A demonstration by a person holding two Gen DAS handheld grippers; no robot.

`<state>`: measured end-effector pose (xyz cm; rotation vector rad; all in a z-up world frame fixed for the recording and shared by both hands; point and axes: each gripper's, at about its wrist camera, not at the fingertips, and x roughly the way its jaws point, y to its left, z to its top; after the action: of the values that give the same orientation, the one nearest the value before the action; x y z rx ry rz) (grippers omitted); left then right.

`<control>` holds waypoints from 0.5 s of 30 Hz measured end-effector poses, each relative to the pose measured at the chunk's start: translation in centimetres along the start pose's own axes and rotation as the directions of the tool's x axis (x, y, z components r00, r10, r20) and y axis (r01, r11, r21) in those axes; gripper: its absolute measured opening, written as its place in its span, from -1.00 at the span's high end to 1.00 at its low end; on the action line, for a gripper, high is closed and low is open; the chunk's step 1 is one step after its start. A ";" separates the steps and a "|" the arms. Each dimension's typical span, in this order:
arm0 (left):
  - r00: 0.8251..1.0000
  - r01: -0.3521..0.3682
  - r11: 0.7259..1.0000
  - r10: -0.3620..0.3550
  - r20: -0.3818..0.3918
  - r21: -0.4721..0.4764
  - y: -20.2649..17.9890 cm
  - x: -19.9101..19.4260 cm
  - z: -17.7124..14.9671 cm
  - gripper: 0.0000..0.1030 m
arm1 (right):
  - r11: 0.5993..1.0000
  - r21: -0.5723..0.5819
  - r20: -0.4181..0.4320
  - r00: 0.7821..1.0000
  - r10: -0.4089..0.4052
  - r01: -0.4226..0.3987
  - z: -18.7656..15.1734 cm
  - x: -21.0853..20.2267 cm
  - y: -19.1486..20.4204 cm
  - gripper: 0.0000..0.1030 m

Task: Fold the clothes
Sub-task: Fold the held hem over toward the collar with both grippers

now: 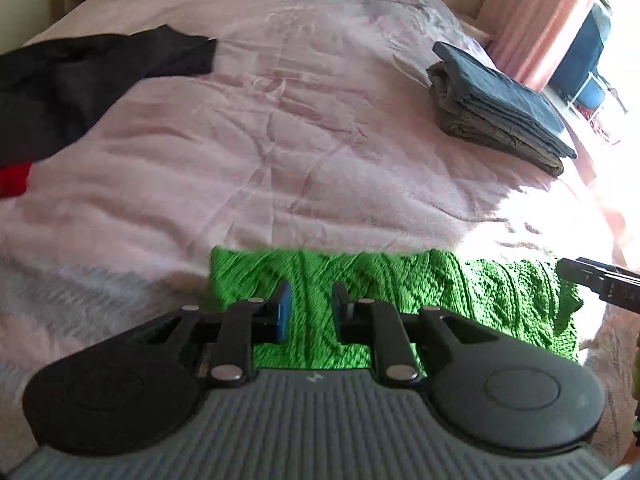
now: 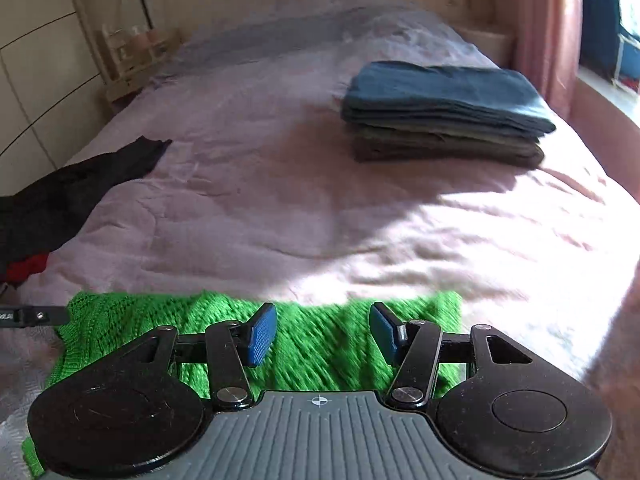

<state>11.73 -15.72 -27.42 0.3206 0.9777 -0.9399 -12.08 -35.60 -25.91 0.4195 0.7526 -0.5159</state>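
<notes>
A green knitted sweater (image 1: 400,280) lies folded into a flat band near the front edge of the bed (image 1: 280,140). My left gripper (image 1: 312,300) hovers over its left part, open by a narrow gap, nothing between the blue pads. The right gripper (image 2: 322,328) is over the sweater (image 2: 160,312) further right, open wider and empty. One finger of the right gripper (image 1: 600,280) shows at the sweater's right end in the left wrist view. A finger of the left gripper (image 2: 32,316) shows at the left edge of the right wrist view.
A stack of folded dark blue and grey clothes (image 2: 444,108) sits at the bed's far right. A crumpled black garment (image 2: 80,188) and something red (image 2: 28,266) lie at the left edge. Pink curtain (image 2: 536,20) and window on the right, a shelf (image 2: 132,56) far left.
</notes>
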 end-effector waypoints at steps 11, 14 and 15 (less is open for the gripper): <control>0.996 -0.049 0.995 0.054 -0.069 0.083 3.4 3.6 -3.3 0.84 | 0.981 -0.173 -0.133 0.984 -0.115 0.091 -3.5 6.6 -3.5 0.18; 0.999 -0.036 0.997 0.036 -0.010 0.061 4.1 1.5 -2.0 0.83 | 0.986 -0.116 -0.122 0.983 -0.138 0.124 -2.9 4.7 -4.9 0.18; 0.999 -0.039 0.997 0.037 0.026 0.061 4.2 0.8 -1.5 0.82 | 0.987 -0.089 -0.107 0.984 -0.142 0.133 -2.5 4.1 -5.1 0.18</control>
<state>14.47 -12.78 -29.58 0.3773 0.9187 -0.9386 -13.84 -39.48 -31.42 0.3243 0.9127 -0.5923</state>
